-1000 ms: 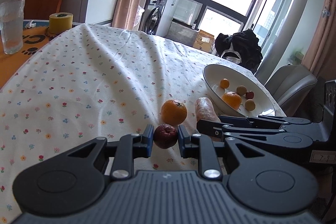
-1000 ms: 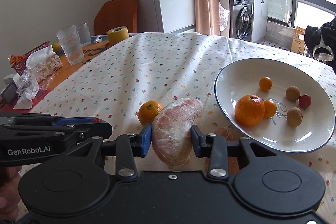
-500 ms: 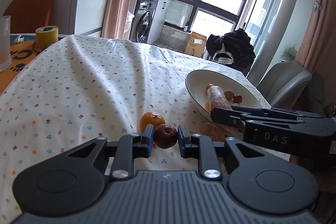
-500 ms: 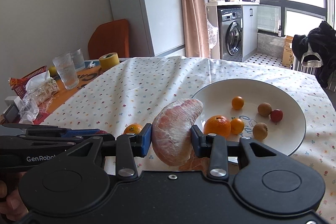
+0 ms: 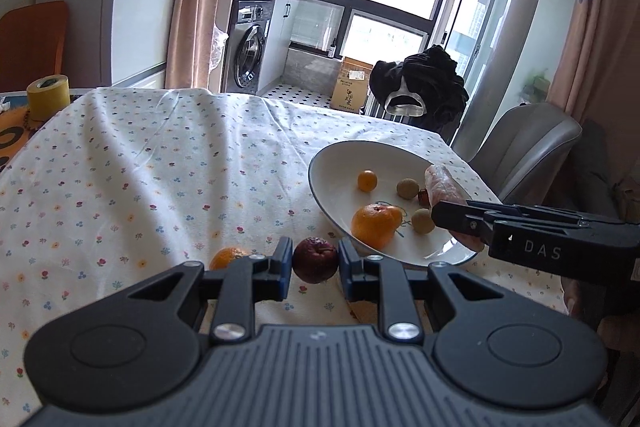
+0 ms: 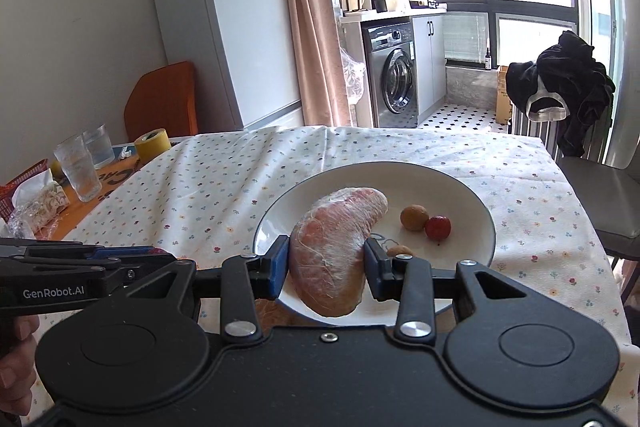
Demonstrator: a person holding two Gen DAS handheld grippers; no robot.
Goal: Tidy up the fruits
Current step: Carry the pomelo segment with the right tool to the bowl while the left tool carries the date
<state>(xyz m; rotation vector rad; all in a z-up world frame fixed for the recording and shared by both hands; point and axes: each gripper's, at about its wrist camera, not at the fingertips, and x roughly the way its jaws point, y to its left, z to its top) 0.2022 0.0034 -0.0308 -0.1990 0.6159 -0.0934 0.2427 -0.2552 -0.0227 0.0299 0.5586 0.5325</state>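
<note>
My left gripper (image 5: 314, 261) is shut on a dark red apple (image 5: 315, 259), held over the flowered cloth just short of the white plate (image 5: 328, 171). An orange (image 5: 228, 257) lies on the cloth beside its left finger. On the plate sit a large orange (image 5: 376, 225), a small orange (image 5: 367, 180) and small brown fruits (image 5: 407, 187). My right gripper (image 6: 326, 261) is shut on a plastic-wrapped pomelo segment (image 6: 336, 247), held above the plate (image 6: 472, 203), where a brown fruit (image 6: 414, 217) and a small red fruit (image 6: 437, 227) show.
A yellow tape roll (image 6: 152, 149), two glasses (image 6: 80, 171), a red basket and plastic bags stand at the table's far left. A grey chair (image 5: 524, 151) is by the table's right edge. The left gripper's body (image 6: 72, 275) shows low on the left.
Both grippers have lifted and moved right toward the plate with their fruit. The pomelo segment now hangs over the plate; the apple has come up close to the plate's near rim.
</note>
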